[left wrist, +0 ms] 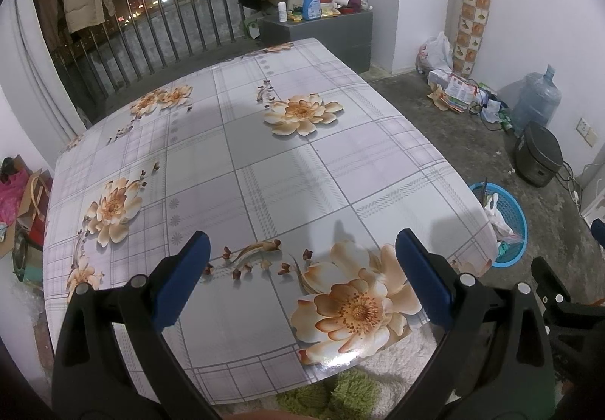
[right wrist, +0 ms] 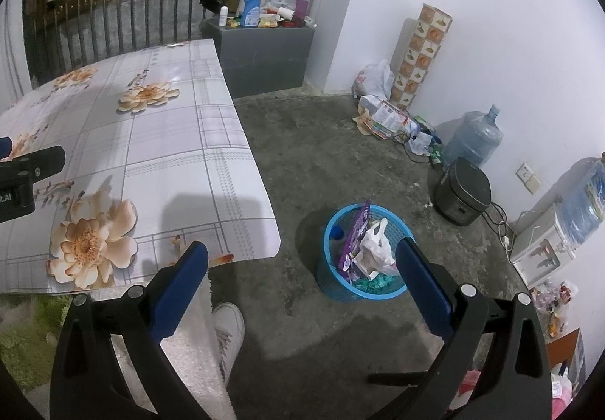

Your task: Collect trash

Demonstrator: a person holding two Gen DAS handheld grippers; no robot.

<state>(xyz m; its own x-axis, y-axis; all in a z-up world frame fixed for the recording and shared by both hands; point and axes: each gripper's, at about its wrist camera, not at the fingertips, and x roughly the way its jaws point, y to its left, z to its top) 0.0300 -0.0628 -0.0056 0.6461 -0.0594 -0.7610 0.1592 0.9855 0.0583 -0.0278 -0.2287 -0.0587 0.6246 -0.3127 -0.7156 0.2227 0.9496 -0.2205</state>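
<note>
A blue plastic trash basket (right wrist: pixel 332 231) stands on the concrete floor right of the table; it also shows in the left wrist view (left wrist: pixel 516 216). It holds a purple wrapper (right wrist: pixel 355 238), a white plastic bag (right wrist: pixel 374 250) and teal scraps. My left gripper (left wrist: pixel 302 265) is open and empty above the near part of the flowered table (left wrist: pixel 264 163). My right gripper (right wrist: pixel 302 276) is open and empty, above the floor just short of the basket. The left gripper's body (right wrist: pixel 26 174) shows at the left edge of the right wrist view.
A black rice cooker (right wrist: pixel 463 191), a water jug (right wrist: pixel 474 136) and a litter pile (right wrist: pixel 385 117) sit by the right wall. A water dispenser (right wrist: pixel 544 242) stands at far right. A grey cabinet (right wrist: pixel 264 53) with bottles is behind the table. A white shoe (right wrist: pixel 230 333) is below.
</note>
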